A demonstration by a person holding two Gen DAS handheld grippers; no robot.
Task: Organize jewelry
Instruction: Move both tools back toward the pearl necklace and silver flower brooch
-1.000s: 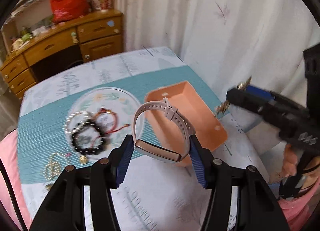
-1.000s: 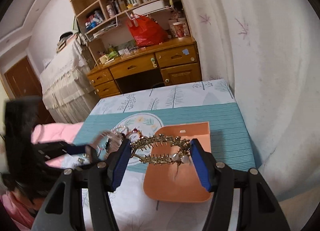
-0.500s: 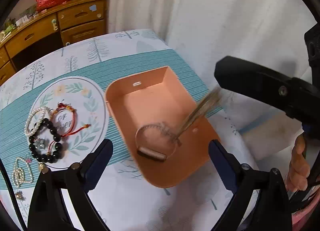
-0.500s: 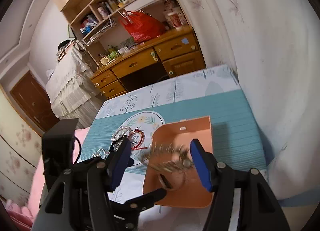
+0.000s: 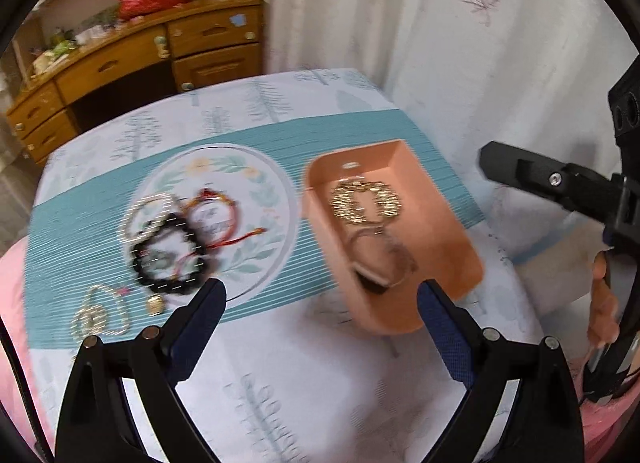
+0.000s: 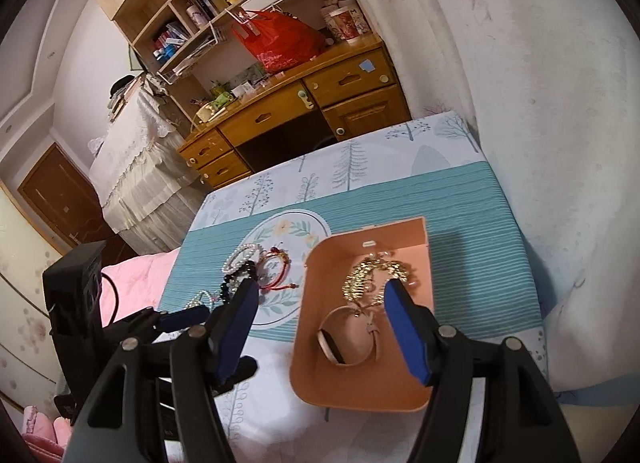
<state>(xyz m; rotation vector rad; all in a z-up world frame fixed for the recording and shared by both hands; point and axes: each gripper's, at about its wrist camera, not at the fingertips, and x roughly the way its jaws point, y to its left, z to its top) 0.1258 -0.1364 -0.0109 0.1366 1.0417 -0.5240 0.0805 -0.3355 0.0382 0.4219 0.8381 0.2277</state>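
Observation:
An orange tray (image 5: 440, 251) sits on the table's right side. In it lie a gold hair comb (image 5: 364, 203) and a pink watch (image 5: 380, 263), both lying loose. My left gripper (image 5: 320, 295) hovers open and wide above the tray's near-left corner, holding nothing. In the right wrist view the tray (image 6: 360, 383) holds the comb (image 6: 372, 275) and watch (image 6: 348, 339). My right gripper (image 6: 320, 295) hangs above them with its jaws opening and nothing between them. A pearl bracelet (image 5: 146, 215), a black bead bracelet (image 5: 168, 263), a red cord bracelet (image 5: 212, 223) and a gold chain (image 5: 98, 315) lie on the cloth left of the tray.
A white curtain (image 5: 460, 43) hangs close along the table's right edge. Behind the table stands a wooden desk (image 6: 304, 103) with a red bag (image 6: 280, 39) on it. Pink bedding (image 6: 132, 283) borders the table's left side. A person's hand (image 5: 604, 303) holds the right gripper.
The left gripper opened wide and dropped the pink watch into the tray. The right gripper let the gold comb fall into the tray beside it.

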